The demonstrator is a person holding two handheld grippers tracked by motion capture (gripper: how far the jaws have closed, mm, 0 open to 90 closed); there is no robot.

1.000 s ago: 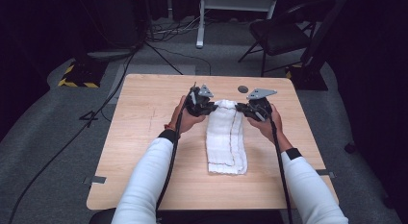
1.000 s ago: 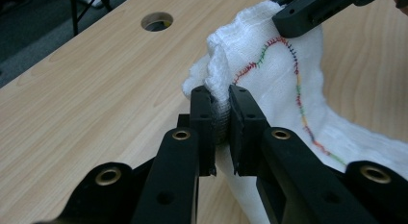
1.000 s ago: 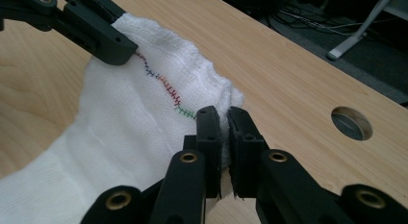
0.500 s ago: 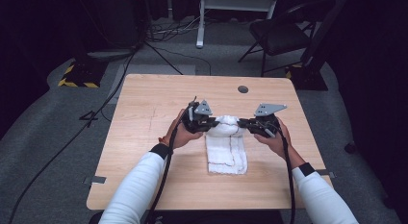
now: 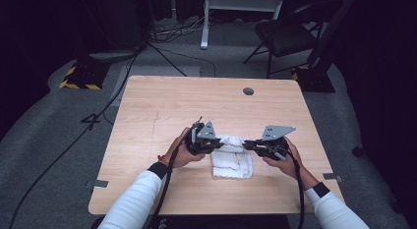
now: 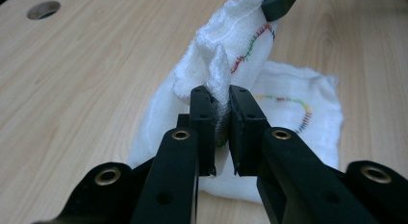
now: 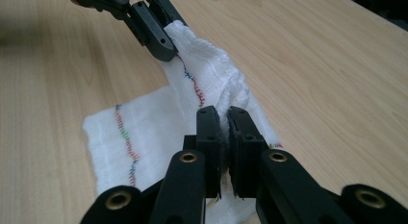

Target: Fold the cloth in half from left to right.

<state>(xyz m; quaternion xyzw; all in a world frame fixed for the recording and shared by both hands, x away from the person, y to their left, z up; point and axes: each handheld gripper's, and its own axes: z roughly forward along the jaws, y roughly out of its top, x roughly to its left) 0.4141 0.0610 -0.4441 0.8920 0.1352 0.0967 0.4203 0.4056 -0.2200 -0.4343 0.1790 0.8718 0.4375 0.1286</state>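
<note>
The light wooden counter (image 5: 162, 111) carries a white woven cloth with coloured stitching (image 5: 232, 165) near its front edge. Its far end is lifted and partly folded over; laying it flat remains. Left tongs (image 5: 216, 145) and right tongs (image 5: 247, 145) each pinch a corner

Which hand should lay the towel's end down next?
Neither alone. The left gripper and the right gripper each pinch a corner of the white towel, level with each other, so probably both lower together.
</note>
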